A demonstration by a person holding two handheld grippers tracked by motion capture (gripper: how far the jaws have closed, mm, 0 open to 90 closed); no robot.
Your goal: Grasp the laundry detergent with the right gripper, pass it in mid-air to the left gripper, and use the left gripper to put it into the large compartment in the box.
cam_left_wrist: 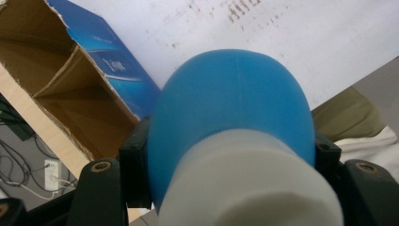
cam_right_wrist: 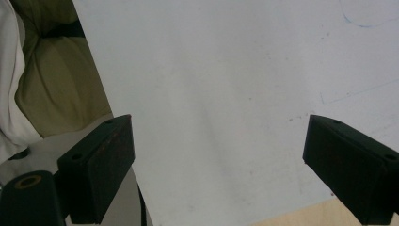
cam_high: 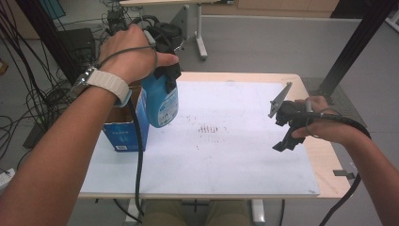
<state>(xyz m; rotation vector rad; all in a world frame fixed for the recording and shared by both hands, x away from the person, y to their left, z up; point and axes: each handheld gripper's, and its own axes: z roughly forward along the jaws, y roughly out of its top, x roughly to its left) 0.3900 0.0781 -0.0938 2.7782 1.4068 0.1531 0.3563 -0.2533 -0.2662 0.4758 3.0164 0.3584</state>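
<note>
A blue plastic bottle (cam_high: 160,102) with a white neck (cam_left_wrist: 249,188) hangs in the air over the table's left side, above the edge of an open blue cardboard box (cam_high: 123,133). My left gripper (cam_high: 167,75) is shut on it, and in the left gripper view its jaws press both sides of the bottle (cam_left_wrist: 235,99). The box's brown inside (cam_left_wrist: 56,89) is seen beneath, with nothing in it that I can see. My right gripper (cam_high: 281,131) hovers over the right edge of the white sheet (cam_high: 226,141), open with nothing between its pads (cam_right_wrist: 101,165).
The white sheet (cam_right_wrist: 226,94) covers most of the wooden table (cam_high: 324,155) and carries faint dark marks (cam_high: 209,128) at its middle. The person's olive trousers (cam_right_wrist: 56,84) show past the near edge. Cables and a table leg (cam_high: 201,33) lie on the floor beyond.
</note>
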